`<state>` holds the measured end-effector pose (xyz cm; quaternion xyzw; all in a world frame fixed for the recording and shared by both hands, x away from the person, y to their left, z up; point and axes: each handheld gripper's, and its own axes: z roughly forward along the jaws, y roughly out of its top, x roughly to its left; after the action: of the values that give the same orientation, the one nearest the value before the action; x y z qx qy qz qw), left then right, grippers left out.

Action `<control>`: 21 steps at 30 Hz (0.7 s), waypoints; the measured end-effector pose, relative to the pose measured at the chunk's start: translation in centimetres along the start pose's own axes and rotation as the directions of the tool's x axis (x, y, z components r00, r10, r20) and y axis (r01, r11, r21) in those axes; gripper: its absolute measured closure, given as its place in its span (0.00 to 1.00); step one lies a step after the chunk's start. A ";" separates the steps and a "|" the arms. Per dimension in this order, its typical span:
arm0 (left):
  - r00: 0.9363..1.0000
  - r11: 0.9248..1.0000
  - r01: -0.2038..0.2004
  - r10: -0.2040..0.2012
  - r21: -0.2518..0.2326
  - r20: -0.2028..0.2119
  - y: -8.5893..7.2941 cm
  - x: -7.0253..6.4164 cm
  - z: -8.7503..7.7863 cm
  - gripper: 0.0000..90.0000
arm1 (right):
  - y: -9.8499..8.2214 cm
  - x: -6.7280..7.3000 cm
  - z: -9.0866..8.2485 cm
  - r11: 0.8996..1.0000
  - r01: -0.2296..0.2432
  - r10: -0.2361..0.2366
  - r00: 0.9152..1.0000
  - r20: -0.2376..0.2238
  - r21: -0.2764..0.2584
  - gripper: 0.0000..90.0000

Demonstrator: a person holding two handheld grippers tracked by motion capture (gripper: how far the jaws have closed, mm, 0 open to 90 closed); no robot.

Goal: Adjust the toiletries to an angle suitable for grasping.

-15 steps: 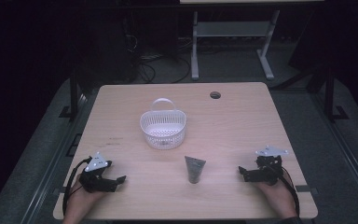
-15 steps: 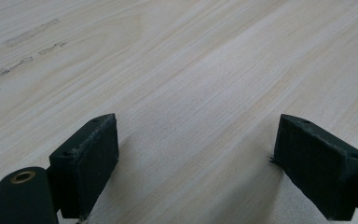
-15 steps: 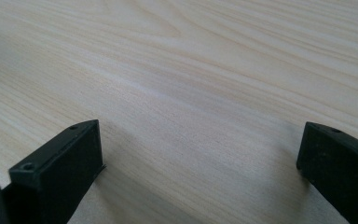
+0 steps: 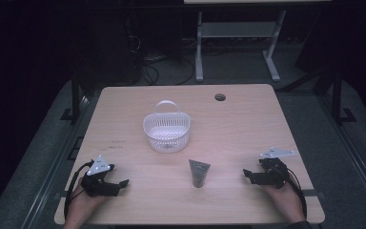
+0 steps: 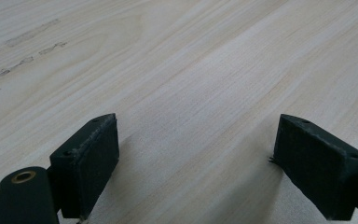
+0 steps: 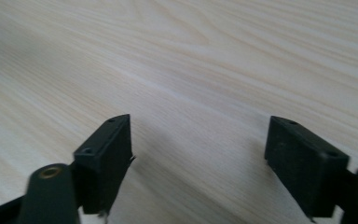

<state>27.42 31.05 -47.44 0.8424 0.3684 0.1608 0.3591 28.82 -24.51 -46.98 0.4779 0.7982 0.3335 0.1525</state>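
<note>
Both tools rest low on the counter (image 4: pixel 248 119) near its front edge, jaws apart and empty: the left tool (image 4: pixel 119 184) at one corner, the right tool (image 4: pixel 246 175) at the other. Between them, nearer the right tool, lies the tube (image 4: pixel 199 172), its long axis running front to back, cap end toward the person. Beyond it stands the basket (image 4: pixel 167 130), with nothing in the way.

no visible change: both grippers, tube (image 4: pixel 199 172) & basket (image 4: pixel 167 132) sit as before.
</note>
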 end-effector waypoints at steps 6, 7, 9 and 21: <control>1.000 1.000 0.000 0.000 0.000 0.000 0.0 0.0 0.0 0.15 | 0.9 0.6 -0.8 1.000 -0.008 0.006 0.997 -0.072 -0.027 0.49; 1.000 1.000 0.000 0.000 0.000 0.000 0.0 0.0 0.0 0.15 | 1.0 0.8 -0.9 0.999 0.004 -0.006 0.997 -0.082 -0.032 0.52; 1.000 1.000 0.000 0.000 0.000 0.000 0.0 0.0 0.0 0.15 | 1.3 1.0 -1.0 0.999 0.018 -0.022 0.994 -0.111 -0.037 0.57; 1.000 1.000 0.002 -0.002 -0.001 0.000 0.0 0.0 0.0 0.15 | 3.0 2.5 -2.3 0.993 0.067 -0.089 0.966 -0.244 -0.096 0.95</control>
<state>27.41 31.04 -47.44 0.8418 0.3690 0.1607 0.3597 28.27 -22.26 -43.02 0.3935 0.8138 0.4190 0.0852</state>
